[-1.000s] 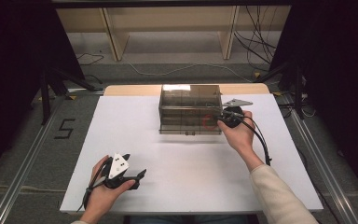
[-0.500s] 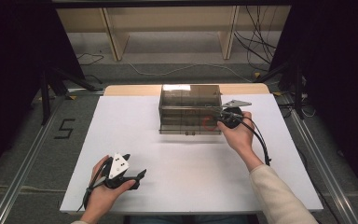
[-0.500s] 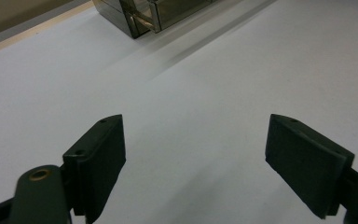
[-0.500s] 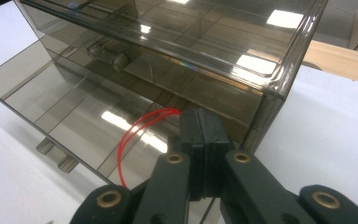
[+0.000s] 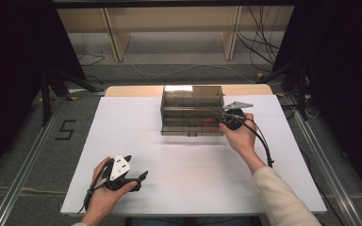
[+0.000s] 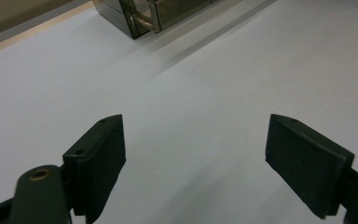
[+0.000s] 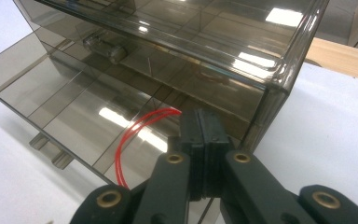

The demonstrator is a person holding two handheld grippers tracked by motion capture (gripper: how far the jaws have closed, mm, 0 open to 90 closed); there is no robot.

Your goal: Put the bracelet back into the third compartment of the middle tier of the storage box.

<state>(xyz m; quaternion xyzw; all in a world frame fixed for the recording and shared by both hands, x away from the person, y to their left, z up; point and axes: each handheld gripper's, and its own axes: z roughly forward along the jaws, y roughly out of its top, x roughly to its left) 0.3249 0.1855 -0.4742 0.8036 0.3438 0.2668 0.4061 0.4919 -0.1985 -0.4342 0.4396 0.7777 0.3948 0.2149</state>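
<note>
A smoky clear drawer cabinet [image 5: 192, 101] stands at the far middle of the white table [image 5: 184, 188]. Its lower drawer [image 7: 70, 100], split into compartments, stands out toward the person. My right gripper [image 5: 220, 121] is at the cabinet's front right corner, above that drawer. In the right gripper view its jaws [image 7: 200, 123] are pressed together on one end of a thin red band [image 7: 135, 128], which curves down over the drawer. The red band [image 5: 210, 125] also shows through the cabinet from above. My left gripper [image 5: 137, 167] rests near the table's front left, open [image 6: 196, 123] with nothing between its pads.
Wooden shelving [image 5: 169, 23] stands behind the table with cables [image 5: 259, 52] on the floor. Metal rails [image 5: 28, 155] run along both sides of the table. The drawer's small handle [image 5: 192, 135] juts toward the person. White tabletop lies between the two hands.
</note>
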